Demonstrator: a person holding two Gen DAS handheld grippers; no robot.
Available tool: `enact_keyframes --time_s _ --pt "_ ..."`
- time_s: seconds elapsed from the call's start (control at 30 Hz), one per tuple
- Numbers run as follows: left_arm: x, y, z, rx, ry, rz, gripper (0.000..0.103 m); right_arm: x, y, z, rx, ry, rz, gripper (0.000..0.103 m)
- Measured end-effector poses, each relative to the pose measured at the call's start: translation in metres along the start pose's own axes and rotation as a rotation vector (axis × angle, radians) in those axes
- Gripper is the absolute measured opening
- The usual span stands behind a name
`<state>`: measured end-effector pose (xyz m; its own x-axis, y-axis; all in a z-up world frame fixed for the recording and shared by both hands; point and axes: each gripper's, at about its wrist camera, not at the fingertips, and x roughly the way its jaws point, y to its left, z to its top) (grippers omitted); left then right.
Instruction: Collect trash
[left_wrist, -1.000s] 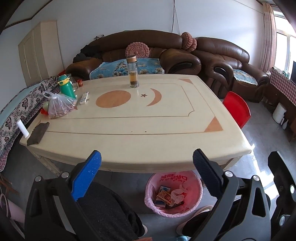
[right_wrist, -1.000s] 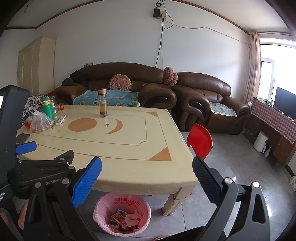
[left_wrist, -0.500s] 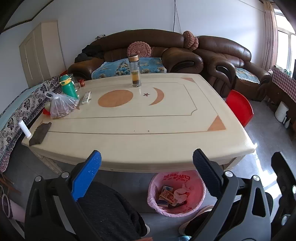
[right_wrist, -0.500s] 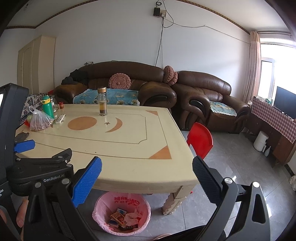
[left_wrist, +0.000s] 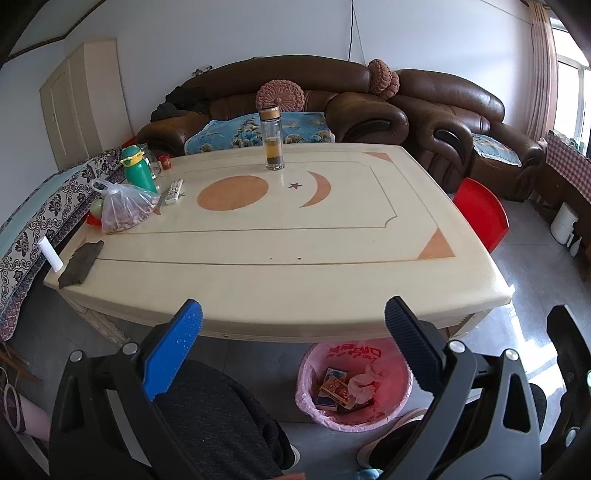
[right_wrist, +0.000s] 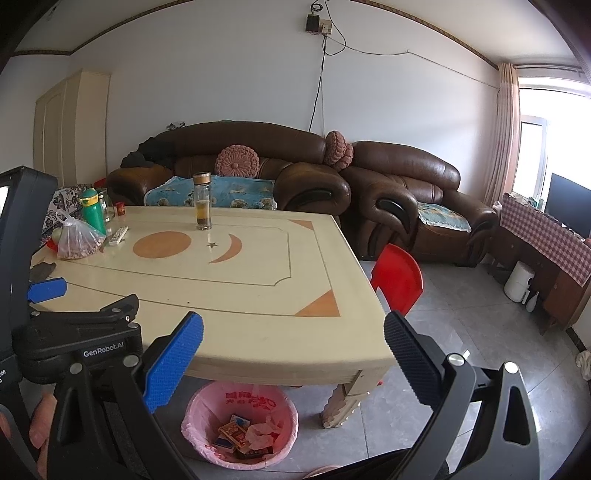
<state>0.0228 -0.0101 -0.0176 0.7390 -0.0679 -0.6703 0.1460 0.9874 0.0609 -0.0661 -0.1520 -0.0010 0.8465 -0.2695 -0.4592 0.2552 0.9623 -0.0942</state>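
A pink-lined trash bin (left_wrist: 354, 349) stands on the floor under the near edge of the cream table (left_wrist: 295, 258). In it lie card boxes (left_wrist: 334, 387) and crumpled tissue (left_wrist: 364, 380). My left gripper (left_wrist: 295, 332) hovers open and empty above and in front of the bin. In the right wrist view the same bin (right_wrist: 251, 400) sits low centre, and my right gripper (right_wrist: 293, 350) is open with nothing between its fingers. The left gripper's blue fingertip (right_wrist: 46, 290) shows at the left edge.
On the table are a glass bottle of tea (left_wrist: 273, 140), a green bottle (left_wrist: 138, 170), a filled plastic bag (left_wrist: 123, 210), a remote (left_wrist: 173, 192) and a dark cloth (left_wrist: 81, 262). A red chair (left_wrist: 480, 218) and brown sofas (left_wrist: 332, 107) flank it. A person's dark trouser leg (left_wrist: 214, 417) lies below.
Both views drift only slightly; the left view shifts a little. Both grippers stay open and empty, and nothing on the table or in the bin has moved.
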Motion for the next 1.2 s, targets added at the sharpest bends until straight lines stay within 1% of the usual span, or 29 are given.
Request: enact_keyframes --time_s 0.33,0.5,0.6,0.67,0.8,1.1,1.2 --pt "0.0 0.0 0.001 0.004 0.002 0.0 0.097 0.004 -0.002 -0.002 -0.002 0.007 -0.009 0.096" --pt "0.002 0.003 0.002 -0.016 0.01 -0.008 0.097 0.008 -0.004 -0.003 -0.003 0.015 -0.015 0.096" --pt "0.004 0.008 0.002 -0.037 0.02 -0.028 0.097 0.01 -0.005 -0.003 0.001 0.018 -0.016 0.096" --pt "0.006 0.01 0.003 -0.045 0.032 -0.066 0.097 0.011 -0.006 -0.004 0.001 0.021 -0.017 0.096" --pt "0.009 0.01 0.001 -0.039 0.049 -0.099 0.097 0.012 -0.006 -0.004 -0.001 0.021 -0.017 0.096" --pt "0.005 0.005 0.001 -0.012 0.026 -0.043 0.097 0.015 -0.007 -0.005 0.003 0.023 -0.015 0.096" --pt "0.008 0.005 0.002 -0.016 0.046 -0.022 0.097 0.015 -0.007 -0.005 0.002 0.024 -0.016 0.096"
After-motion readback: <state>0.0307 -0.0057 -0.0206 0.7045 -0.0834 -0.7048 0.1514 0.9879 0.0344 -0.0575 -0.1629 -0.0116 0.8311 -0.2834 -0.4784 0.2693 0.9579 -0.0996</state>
